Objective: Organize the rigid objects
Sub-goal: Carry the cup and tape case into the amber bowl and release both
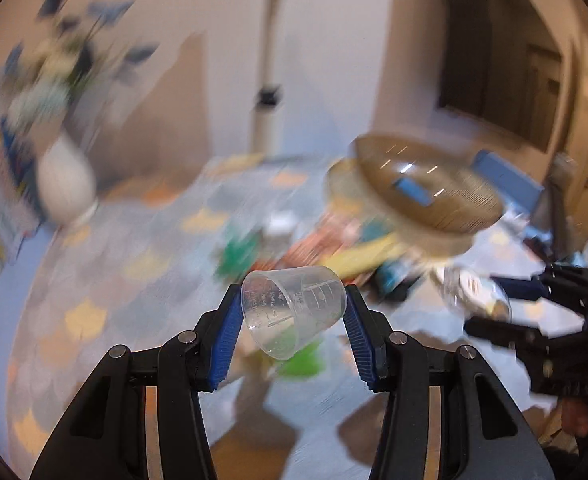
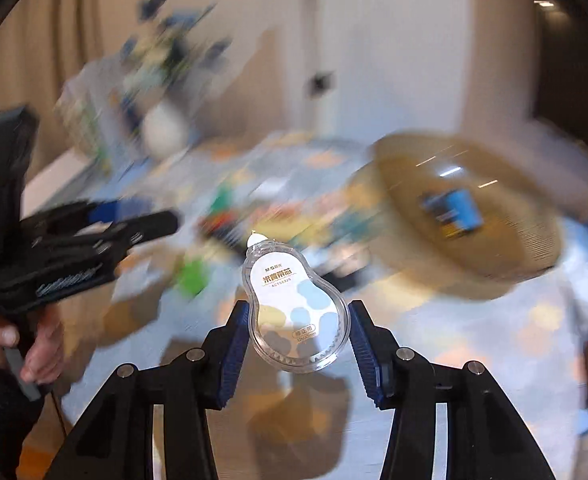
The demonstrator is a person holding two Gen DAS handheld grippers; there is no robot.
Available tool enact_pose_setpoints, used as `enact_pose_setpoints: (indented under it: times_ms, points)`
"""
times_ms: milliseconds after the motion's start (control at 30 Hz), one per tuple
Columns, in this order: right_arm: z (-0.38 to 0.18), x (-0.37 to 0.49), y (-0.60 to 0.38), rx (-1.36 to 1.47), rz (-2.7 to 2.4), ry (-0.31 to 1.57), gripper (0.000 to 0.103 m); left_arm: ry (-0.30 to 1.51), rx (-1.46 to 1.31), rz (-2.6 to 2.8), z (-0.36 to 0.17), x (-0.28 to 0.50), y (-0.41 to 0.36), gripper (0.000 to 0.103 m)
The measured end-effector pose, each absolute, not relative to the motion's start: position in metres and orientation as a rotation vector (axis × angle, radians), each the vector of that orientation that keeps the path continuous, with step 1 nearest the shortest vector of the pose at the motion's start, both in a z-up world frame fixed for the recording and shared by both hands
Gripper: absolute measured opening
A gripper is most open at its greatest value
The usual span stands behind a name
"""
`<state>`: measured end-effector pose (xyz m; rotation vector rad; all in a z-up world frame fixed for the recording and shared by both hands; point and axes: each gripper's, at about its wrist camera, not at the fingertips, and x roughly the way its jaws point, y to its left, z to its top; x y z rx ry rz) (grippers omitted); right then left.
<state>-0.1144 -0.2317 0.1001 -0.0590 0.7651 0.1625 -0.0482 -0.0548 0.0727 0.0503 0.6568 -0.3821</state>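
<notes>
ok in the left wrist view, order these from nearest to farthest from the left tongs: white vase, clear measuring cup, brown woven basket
1. Clear plastic measuring cup, held between the left tongs.
2. Round brown woven basket, up right.
3. White ceramic vase, far left at the back.

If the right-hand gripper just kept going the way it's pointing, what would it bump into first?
Probably the blurred clutter of small items on the table, just beyond the correction tape that the right gripper holds; depth is unclear.
</notes>
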Motion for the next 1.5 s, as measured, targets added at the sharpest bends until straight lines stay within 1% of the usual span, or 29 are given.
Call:
enact_pose_setpoints:
  times_ms: [100,167,233,367,433,533,567,600,633,667,733,933,1000,1067,1100,1200,1267,1333,1500]
  points:
    - [0.132,-0.110,-0.283,-0.049,-0.001,0.709,0.048,0.611,0.069,-0.439,0.104,-0.042,-0.085,0.047]
    - [0.141,-0.100,-0.317,-0.011,-0.090,0.720,0.048,0.592,0.082,-0.465,0.124,-0.031,-0.113,0.047]
    - [0.142,-0.087,-0.350,0.045,-0.160,0.769,0.048,0.603,0.077,-0.488,0.134,-0.014,-0.145,0.047]
    - [0.133,-0.064,-0.370,0.007,-0.217,0.841,0.048,0.680,0.115,-0.503,0.121,0.018,-0.207,0.047]
    - [0.128,-0.054,-0.372,-0.004,-0.201,0.875,0.048,0.728,0.119,-0.511,0.109,0.029,-0.228,0.047]
    - [0.123,-0.044,-0.377,0.026,-0.187,0.908,0.048,0.742,0.120,-0.520,0.099,0.034,-0.247,0.048]
    - [0.121,-0.041,-0.381,0.057,-0.179,0.920,0.049,0.740,0.125,-0.512,0.098,0.035,-0.250,0.061]
    - [0.121,-0.040,-0.384,0.093,-0.171,0.922,0.050,0.737,0.128,-0.503,0.098,0.037,-0.253,0.081]
    - [0.123,-0.044,-0.387,0.114,-0.169,0.911,0.054,0.736,0.133,-0.494,0.099,0.038,-0.253,0.085]
    - [0.128,-0.050,-0.390,0.127,-0.173,0.878,0.057,0.732,0.139,-0.482,0.100,0.038,-0.252,0.085]
    - [0.135,-0.063,-0.389,0.116,-0.196,0.824,0.064,0.684,0.114,-0.471,0.110,0.032,-0.239,0.085]
    - [0.141,-0.090,-0.360,0.160,-0.057,0.766,0.065,0.613,-0.056,-0.429,0.141,0.004,-0.160,0.085]
    - [0.139,-0.097,-0.337,0.172,0.034,0.748,0.071,0.582,-0.083,-0.388,0.148,-0.013,-0.133,0.085]
    - [0.134,-0.104,-0.311,0.178,0.117,0.725,0.091,0.556,-0.071,-0.330,0.149,-0.032,-0.104,0.087]
    - [0.130,-0.105,-0.302,0.183,0.145,0.720,0.093,0.548,-0.061,-0.297,0.148,-0.041,-0.091,0.087]
    - [0.099,-0.107,-0.271,0.209,0.245,0.720,0.093,0.561,-0.050,-0.186,0.130,-0.060,-0.051,0.087]
    - [0.068,-0.098,-0.261,0.251,0.282,0.788,0.093,0.604,-0.061,-0.118,0.105,-0.062,-0.026,0.087]
    - [0.049,-0.091,-0.257,0.261,0.269,0.831,0.093,0.664,-0.081,-0.088,0.075,-0.059,-0.007,0.087]
    - [0.044,-0.092,-0.256,0.240,0.237,0.828,0.093,0.741,-0.129,-0.114,0.030,-0.053,0.007,0.087]
